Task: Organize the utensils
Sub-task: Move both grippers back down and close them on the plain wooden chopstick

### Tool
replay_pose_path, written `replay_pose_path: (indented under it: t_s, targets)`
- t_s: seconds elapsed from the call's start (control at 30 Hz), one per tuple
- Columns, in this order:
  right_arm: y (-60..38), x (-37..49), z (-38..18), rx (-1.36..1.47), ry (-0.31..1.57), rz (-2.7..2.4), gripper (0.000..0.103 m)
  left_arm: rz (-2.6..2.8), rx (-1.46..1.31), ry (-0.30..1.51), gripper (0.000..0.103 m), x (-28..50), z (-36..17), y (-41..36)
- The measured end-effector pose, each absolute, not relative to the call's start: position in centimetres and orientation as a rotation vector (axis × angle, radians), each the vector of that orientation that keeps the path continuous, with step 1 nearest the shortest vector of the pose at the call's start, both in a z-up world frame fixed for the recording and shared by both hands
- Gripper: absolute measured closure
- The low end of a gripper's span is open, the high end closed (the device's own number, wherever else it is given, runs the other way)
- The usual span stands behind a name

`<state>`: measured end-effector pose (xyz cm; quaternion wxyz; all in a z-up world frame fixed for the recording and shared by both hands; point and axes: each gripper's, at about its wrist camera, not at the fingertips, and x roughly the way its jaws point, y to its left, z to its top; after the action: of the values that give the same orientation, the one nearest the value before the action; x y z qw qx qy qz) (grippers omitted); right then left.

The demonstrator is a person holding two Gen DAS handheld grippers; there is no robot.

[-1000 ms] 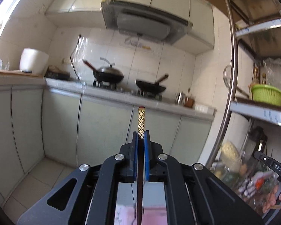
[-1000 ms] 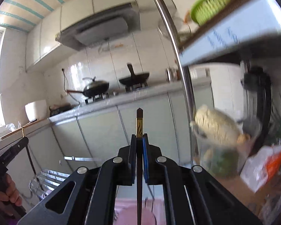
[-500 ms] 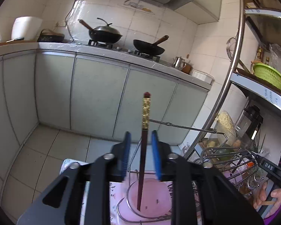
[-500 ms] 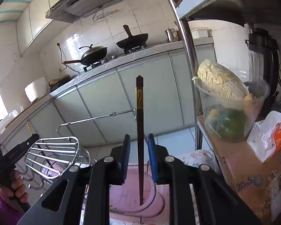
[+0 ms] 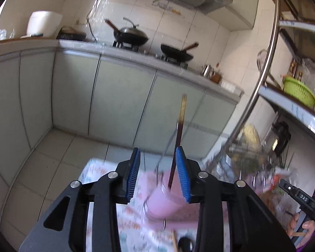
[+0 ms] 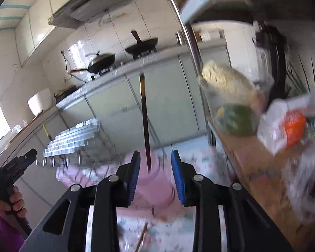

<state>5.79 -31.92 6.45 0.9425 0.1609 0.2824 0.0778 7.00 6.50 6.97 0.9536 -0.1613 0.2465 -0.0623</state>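
In the left wrist view a dark chopstick with a gold band [image 5: 179,130] stands tilted in a pink holder cup [image 5: 164,202]. My left gripper [image 5: 157,174] is open around it, the chopstick close to the right pad. In the right wrist view another dark chopstick [image 6: 145,121] stands in a pink holder cup [image 6: 155,187]. My right gripper [image 6: 155,172] is open, with the chopstick between the jaws and free of them. Both views are motion-blurred.
A wire dish rack [image 6: 73,134] stands left of the cup, on a patterned tablecloth [image 5: 107,180]. A steel shelf pole [image 5: 260,79], a food container [image 6: 231,96] and bags [image 6: 287,126] are on the right. More utensils lie near the front [image 5: 174,241].
Both grippers opened and let go of their chopsticks, which now stand in the pink cup. Both grippers have drawn back and opened wider since half a second ago.
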Motion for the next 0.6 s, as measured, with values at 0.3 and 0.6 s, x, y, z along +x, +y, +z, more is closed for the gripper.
replay_pose_path:
  t_s: [0.3, 0.6]
  targets:
    - [-29.6, 4.3, -1.2, 0.405, 0.889, 0.257, 0.087, -0.262, -0.346, 0.857, 0.069, 5.7, -1.4, 2.7]
    - [-27.8, 5.9, -6.6, 0.535, 1.105, 0.327, 0.091, -0.273, -0.302, 1.159, 0.079, 9.2, -8.7, -1.9]
